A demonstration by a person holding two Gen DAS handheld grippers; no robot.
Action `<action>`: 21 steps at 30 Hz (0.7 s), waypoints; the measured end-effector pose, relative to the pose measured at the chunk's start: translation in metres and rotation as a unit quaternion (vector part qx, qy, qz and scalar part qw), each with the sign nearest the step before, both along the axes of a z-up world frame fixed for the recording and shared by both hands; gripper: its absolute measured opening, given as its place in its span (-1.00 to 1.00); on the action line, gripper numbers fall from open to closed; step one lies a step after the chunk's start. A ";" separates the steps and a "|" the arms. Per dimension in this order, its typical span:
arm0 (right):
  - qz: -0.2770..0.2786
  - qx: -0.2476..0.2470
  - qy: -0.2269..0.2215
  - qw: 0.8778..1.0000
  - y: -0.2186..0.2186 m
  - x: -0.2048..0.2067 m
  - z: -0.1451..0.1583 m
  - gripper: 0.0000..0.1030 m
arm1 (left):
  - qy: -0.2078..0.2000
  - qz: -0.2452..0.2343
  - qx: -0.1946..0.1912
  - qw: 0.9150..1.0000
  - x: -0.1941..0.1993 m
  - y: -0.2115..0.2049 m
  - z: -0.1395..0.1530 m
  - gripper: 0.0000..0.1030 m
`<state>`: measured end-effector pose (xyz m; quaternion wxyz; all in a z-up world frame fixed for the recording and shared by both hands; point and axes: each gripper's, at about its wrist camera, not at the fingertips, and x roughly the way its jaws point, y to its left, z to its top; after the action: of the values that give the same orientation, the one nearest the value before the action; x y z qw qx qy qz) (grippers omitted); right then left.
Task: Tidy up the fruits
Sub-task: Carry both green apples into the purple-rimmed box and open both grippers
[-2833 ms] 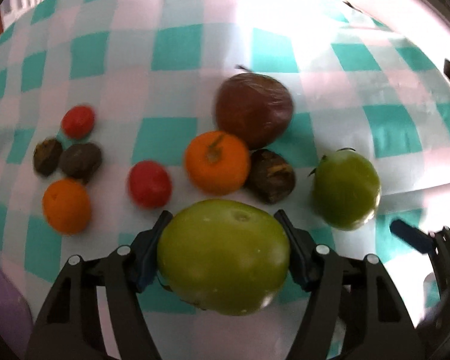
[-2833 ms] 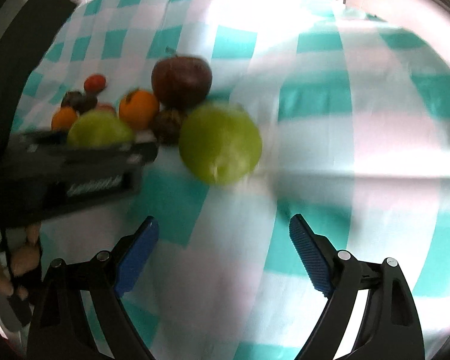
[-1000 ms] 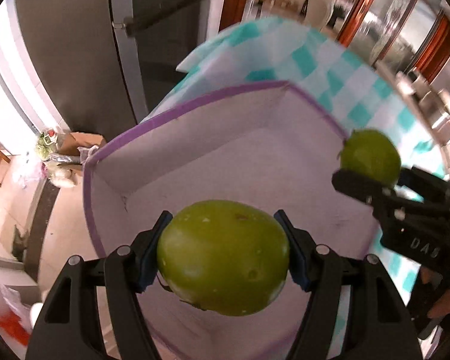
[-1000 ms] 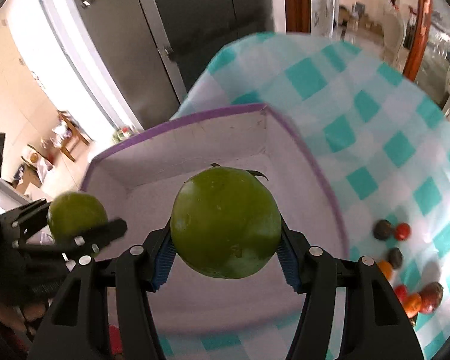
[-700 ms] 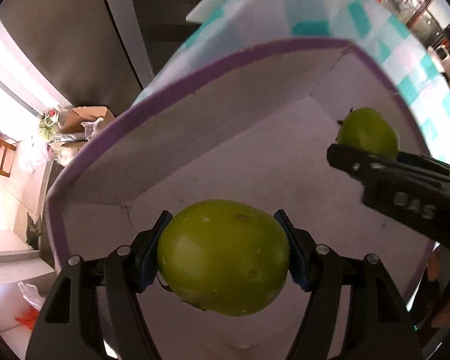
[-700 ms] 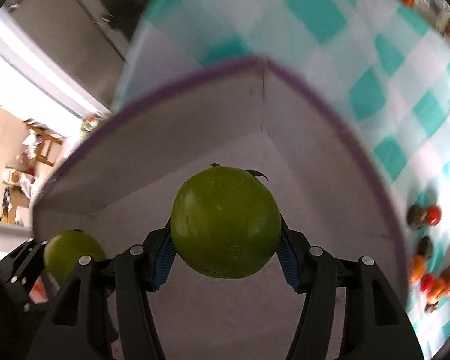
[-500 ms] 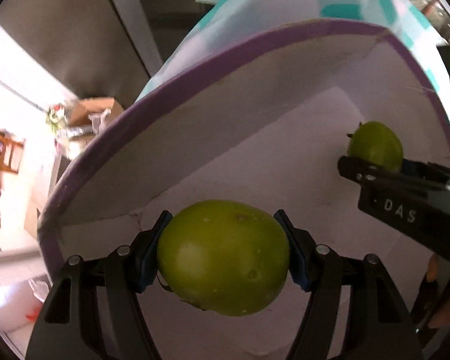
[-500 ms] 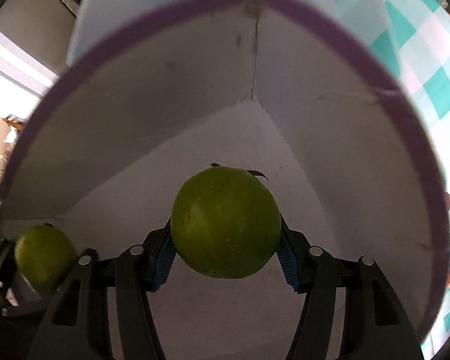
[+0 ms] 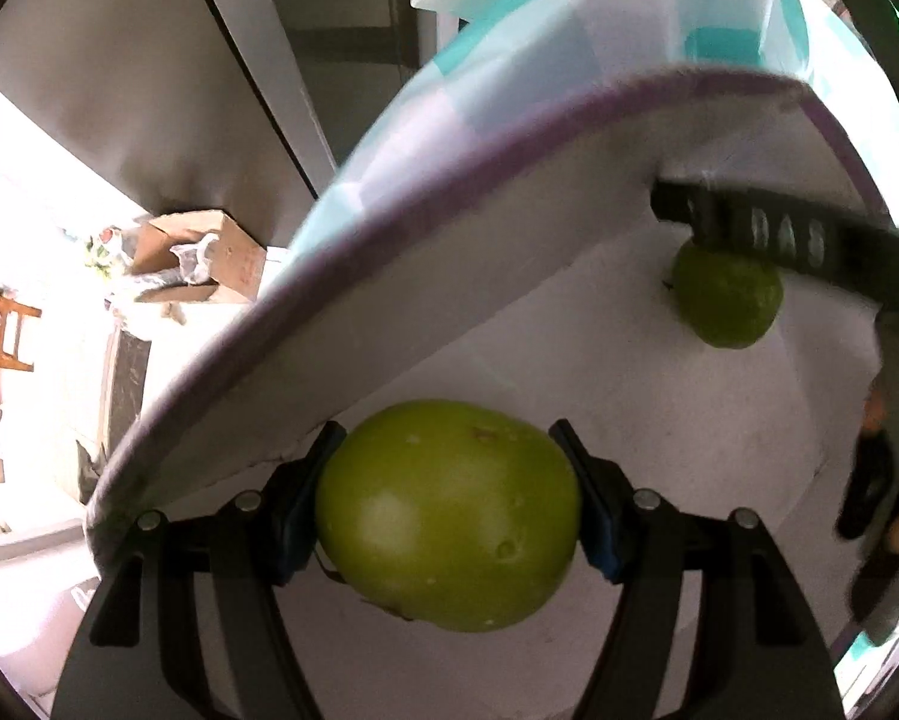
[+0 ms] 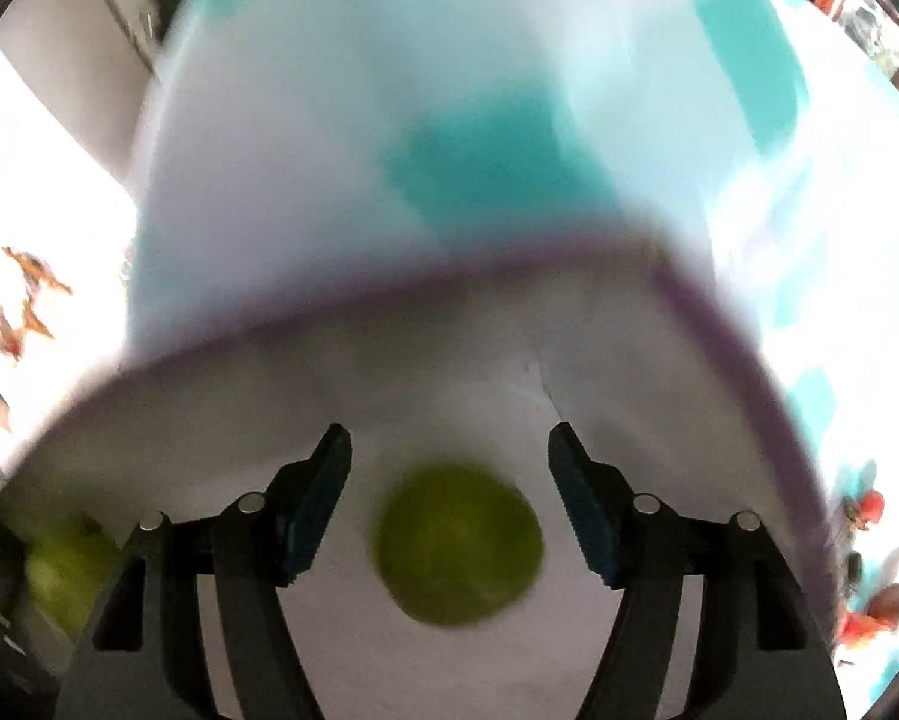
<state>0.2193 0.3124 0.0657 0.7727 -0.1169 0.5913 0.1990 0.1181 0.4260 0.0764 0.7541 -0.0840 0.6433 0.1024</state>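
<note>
large green fruit clamped between left gripper pads, hanging inside the purple-rimmed box, just above its white floor, close to the near-left wall

smaller green fruit sits loose on the box floor, between the spread pads of the right gripper: jaws wide, touching nothing, gap on both sides. right view is motion-blurred, so whether the fruit is settled or rolling can't be told. in the left view the same fruit lies toward the far-right side of the box, under the right gripper's finger

step in hand, as I judge it: drop the large fruit into the box. do it well: lower until it nearly touches the floor, then open the jaws slowly so it doesn't bounce or roll. keep it apart from the smaller fruit and off the near wall. pull the right gripper straight up and clear first, so the two tools don't knock

red and orange fruits remain outside the box, right of its rim, on the checked tablecloth
</note>
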 end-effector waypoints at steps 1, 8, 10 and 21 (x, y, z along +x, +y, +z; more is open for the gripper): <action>0.000 -0.005 0.003 1.000 0.003 -0.002 0.003 0.26 | -0.002 0.001 0.006 1.000 -0.001 0.002 0.001 0.36; 0.007 0.130 0.001 0.991 -0.039 -0.058 0.080 0.45 | -0.049 -0.030 -0.009 0.998 -0.014 -0.009 0.022 0.36; 0.002 0.181 -0.043 0.983 -0.085 -0.080 0.106 0.55 | -0.097 -0.046 -0.012 0.994 -0.025 -0.019 0.041 0.36; -0.354 0.114 -0.183 0.910 -0.416 -0.142 0.106 0.72 | -0.401 -0.173 -0.001 0.899 -0.077 -0.175 0.177 0.97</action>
<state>0.0770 -0.1038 0.1720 0.8950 0.1552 0.4156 -0.0463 0.0415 0.2509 0.2532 0.9541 -0.0055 0.2905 -0.0728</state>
